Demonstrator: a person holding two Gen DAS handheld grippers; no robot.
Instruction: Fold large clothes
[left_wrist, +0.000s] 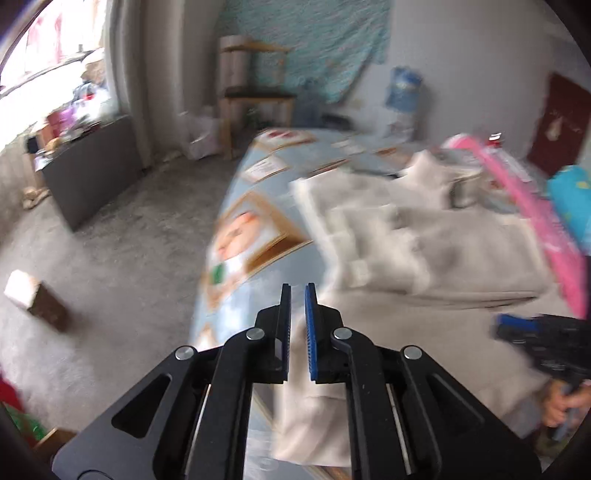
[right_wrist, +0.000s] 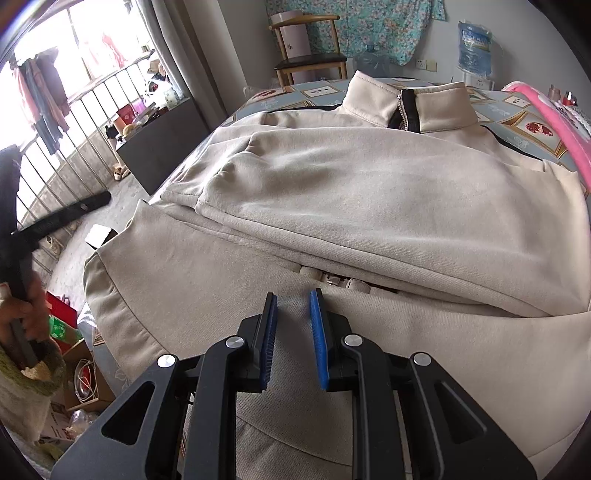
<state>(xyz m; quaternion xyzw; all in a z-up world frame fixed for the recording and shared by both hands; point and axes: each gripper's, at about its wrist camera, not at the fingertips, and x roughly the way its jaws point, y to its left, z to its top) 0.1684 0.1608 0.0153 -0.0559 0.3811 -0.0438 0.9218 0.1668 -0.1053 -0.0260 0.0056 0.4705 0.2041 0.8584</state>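
Note:
A beige zip-up jacket (right_wrist: 369, 184) lies spread on the bed, collar (right_wrist: 406, 99) at the far end and a sleeve folded across its body. My right gripper (right_wrist: 293, 293) sits low over the near part of the jacket, and fabric fills the narrow gap between its blue pads. In the blurred left wrist view the jacket (left_wrist: 424, 240) is to the right. My left gripper (left_wrist: 297, 286) hangs above the bed's left edge, its pads nearly together and nothing between them. The right gripper (left_wrist: 517, 328) shows at the right edge. A hand (right_wrist: 26, 314) holds the left gripper (right_wrist: 62, 216) off the bed's left side.
The bed has a blue picture-patterned sheet (left_wrist: 251, 229). A pink item (right_wrist: 554, 122) lies along its right side. A wooden chair (right_wrist: 310, 55) and a water bottle (right_wrist: 474, 48) stand beyond the bed, with a dark cabinet (right_wrist: 162, 147) by the window. Boxes (right_wrist: 74, 369) clutter the floor at left.

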